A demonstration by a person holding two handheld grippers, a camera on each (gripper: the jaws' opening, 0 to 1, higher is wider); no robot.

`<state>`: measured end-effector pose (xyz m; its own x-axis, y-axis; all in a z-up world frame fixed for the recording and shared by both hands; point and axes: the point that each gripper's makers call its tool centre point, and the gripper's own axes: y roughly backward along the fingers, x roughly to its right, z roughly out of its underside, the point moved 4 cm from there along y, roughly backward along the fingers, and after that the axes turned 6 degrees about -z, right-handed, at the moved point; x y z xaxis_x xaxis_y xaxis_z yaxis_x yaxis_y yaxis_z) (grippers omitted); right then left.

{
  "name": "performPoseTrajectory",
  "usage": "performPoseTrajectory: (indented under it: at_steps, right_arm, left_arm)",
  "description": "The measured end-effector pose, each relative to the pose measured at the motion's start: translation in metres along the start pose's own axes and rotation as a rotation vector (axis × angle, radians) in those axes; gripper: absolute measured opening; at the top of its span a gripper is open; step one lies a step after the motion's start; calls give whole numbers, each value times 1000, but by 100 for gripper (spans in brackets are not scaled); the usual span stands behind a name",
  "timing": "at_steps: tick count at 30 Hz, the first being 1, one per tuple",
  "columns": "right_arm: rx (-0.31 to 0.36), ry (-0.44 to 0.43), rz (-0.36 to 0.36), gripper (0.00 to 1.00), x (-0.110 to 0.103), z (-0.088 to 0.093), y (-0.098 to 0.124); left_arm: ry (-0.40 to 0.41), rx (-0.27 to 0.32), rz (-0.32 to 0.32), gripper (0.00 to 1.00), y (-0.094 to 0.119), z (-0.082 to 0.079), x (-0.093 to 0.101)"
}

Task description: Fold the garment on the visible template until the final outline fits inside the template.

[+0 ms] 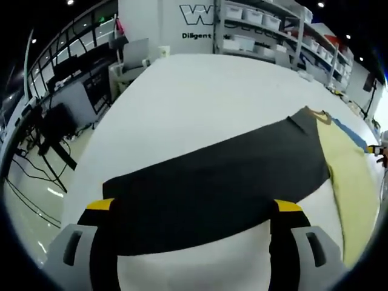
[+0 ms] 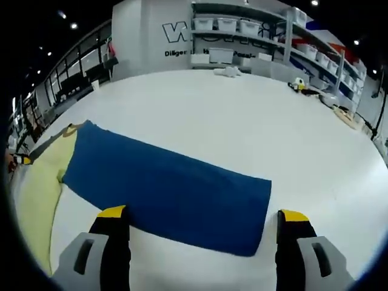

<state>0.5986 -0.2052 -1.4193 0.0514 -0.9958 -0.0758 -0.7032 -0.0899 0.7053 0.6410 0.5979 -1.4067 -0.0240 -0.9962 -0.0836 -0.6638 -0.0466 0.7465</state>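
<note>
Two claws open; wall sign (image 2: 185, 31) reads "W".

A wide white bench (image 2: 254, 121) is seen. Shelving (image 2: 254, 30) stacked with white bins is set along the lettered back wall (image 2: 151, 36). Ceiling spotlights (image 2: 73, 26) are lit. Cables (image 1: 36, 176) are strewn on the floor.

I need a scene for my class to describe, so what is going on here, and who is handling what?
A person holds a two-jaw gripper in each hand over a large white table. The left gripper hangs open above a black panel of cloth, the right gripper open above a blue panel. A pale yellow piece lies between the two. The cloth lies spread flat and nothing is gripped yet.
</note>
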Motion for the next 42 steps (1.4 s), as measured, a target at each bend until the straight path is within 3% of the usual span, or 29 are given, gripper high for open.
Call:
performPoseTrajectory:
  at_steps: [5, 8, 11, 13, 22, 26, 32, 36, 42]
  right_arm:
    - [6, -1, 21, 90, 13, -1, 9]
    - [10, -33, 56, 77, 23, 2, 15]
    - [-2, -50, 71, 58, 23, 7, 20]
    - [4, -61, 82, 54, 22, 8, 21]
    - [19, -78, 100, 31, 14, 9, 25]
    - [42, -121, 155, 19, 17, 9, 24]
    - [57, -112, 170, 7, 10, 9, 23]
    - [56, -156, 156, 2, 12, 8, 23]
    - [80, -136, 156, 0, 8, -2, 29]
  left_arm:
    - [-19, 44, 26, 100, 11, -10, 8]
    - [-18, 90, 41, 100, 20, -19, 19]
    - [-22, 113, 59, 100, 28, -22, 30]
    - [-14, 132, 77, 100, 33, -24, 38]
    - [-20, 168, 145, 100, 53, -21, 82]
    - [-31, 176, 178, 100, 62, -17, 105]
    - [-49, 174, 231, 100, 70, -10, 126]
    - [-67, 177, 264, 100, 77, -4, 144]
    - [-100, 174, 325, 100, 88, 7, 169]
